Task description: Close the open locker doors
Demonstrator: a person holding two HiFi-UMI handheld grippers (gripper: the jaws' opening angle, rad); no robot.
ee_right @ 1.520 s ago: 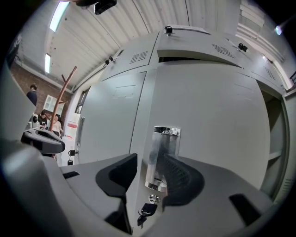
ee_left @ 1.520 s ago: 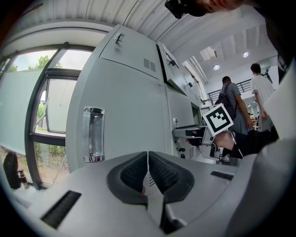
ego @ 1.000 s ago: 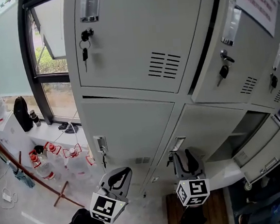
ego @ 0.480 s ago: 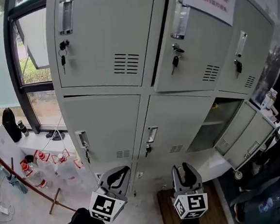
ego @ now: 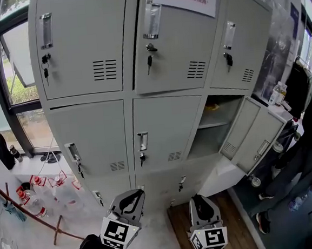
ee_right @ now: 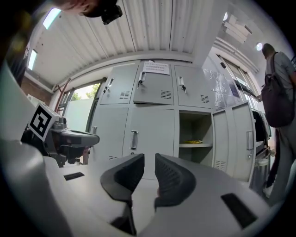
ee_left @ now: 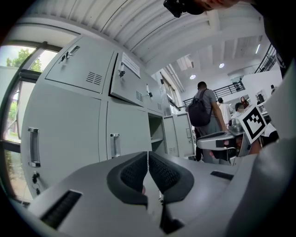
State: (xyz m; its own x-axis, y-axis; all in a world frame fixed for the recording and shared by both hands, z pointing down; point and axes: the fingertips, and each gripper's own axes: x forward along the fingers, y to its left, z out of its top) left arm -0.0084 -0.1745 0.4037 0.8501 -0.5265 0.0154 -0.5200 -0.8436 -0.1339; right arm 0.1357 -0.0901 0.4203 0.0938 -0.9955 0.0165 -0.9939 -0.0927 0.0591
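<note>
A bank of grey lockers [ego: 84, 51] fills the head view. In the middle row the right-hand door [ego: 251, 140] hangs wide open to the right, baring a compartment [ego: 213, 123] with a yellow item on its shelf [ee_right: 192, 141]. The upper middle door [ee_right: 155, 89] stands slightly ajar. Both grippers are low in the view, well short of the lockers. My left gripper [ego: 129, 204] is shut and empty, its pads [ee_left: 164, 173] touching. My right gripper [ego: 199, 209] is closing; a narrow gap remains between its fingers [ee_right: 172, 178] and nothing is in it.
A window [ego: 16, 79] is at the left, with water bottles [ego: 39, 185] on the floor below it. A person [ego: 309, 140] stands right of the open door; one with a backpack [ee_left: 206, 109] shows in both gripper views. A pale panel [ego: 220, 176] juts out at the bottom right.
The head view has swung so the lockers sit more upright and the open door has come toward the middle. The right gripper has sunk lower and its jaws have narrowed. The left gripper holds still.
</note>
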